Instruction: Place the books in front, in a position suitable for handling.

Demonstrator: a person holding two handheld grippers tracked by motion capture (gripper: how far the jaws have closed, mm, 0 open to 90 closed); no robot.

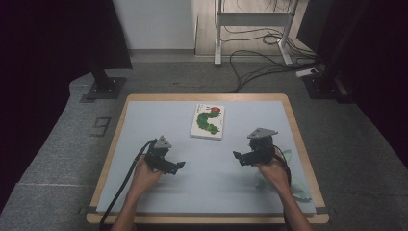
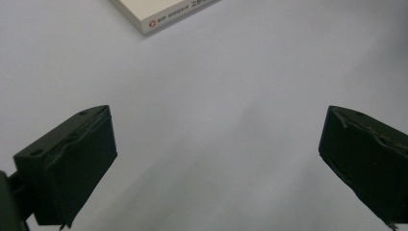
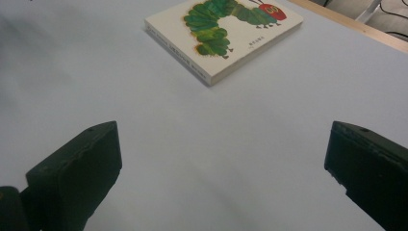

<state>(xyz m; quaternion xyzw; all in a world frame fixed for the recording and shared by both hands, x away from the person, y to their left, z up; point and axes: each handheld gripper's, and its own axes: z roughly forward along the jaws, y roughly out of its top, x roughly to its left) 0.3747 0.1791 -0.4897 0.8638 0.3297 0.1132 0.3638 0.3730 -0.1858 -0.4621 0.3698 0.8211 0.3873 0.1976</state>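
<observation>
A wooden-edged table [image 1: 294,126] carries a pale grey mat [image 1: 159,115] that covers almost all of its top. On the mat, toward the far side and a little right of the middle, a book [image 1: 208,121] lies flat with its cover up, showing a green caterpillar with a red head; in the right gripper view the book [image 3: 226,36] sits far and slightly left of centre, closed, its spine edge turned toward the camera, and in the left gripper view only its near corner [image 2: 166,13] comes in at the far edge. The left gripper [image 1: 179,165] is held near and left of the book, low over the mat, pointing right; its jaws stand wide apart with nothing between them but bare mat, and they grip nothing. The right gripper [image 1: 236,157] is held near and right of the book, pointing left toward the other; its jaws are likewise spread wide, with bare mat between them, touching nothing. Both are well apart from the book and from each other. Near the right edge, under the right hand [image 1: 272,169], lies something pale green and crumpled [image 1: 293,185]; what it is cannot be told.
</observation>
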